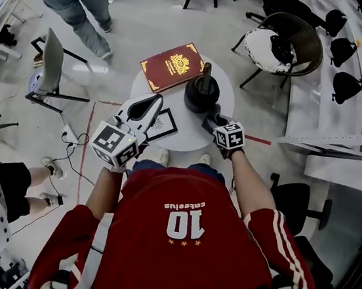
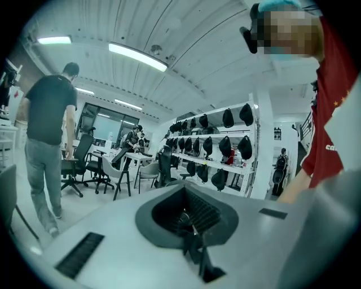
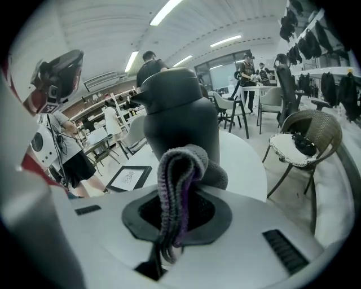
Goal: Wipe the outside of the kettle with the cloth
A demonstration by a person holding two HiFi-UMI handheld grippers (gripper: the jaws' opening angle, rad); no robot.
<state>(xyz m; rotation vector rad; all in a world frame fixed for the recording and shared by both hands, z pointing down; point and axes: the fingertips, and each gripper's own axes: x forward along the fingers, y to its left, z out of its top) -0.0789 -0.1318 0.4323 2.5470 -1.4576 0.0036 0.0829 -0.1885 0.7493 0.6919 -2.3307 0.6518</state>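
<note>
Beside the kettle (image 3: 181, 115), right gripper (image 1: 208, 120) clamps cloth (image 3: 176, 189); shirt (image 1: 180, 253) reads 10.

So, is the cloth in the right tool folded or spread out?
Folded: the cloth stands doubled over in layers, pinched in the right tool.

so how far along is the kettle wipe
Done: the cloth is picked up, pinched in the right gripper. In hand: it is held against, or just short of, the side of the kettle. Left: the wiping itself. The left gripper is shut and empty.
</note>
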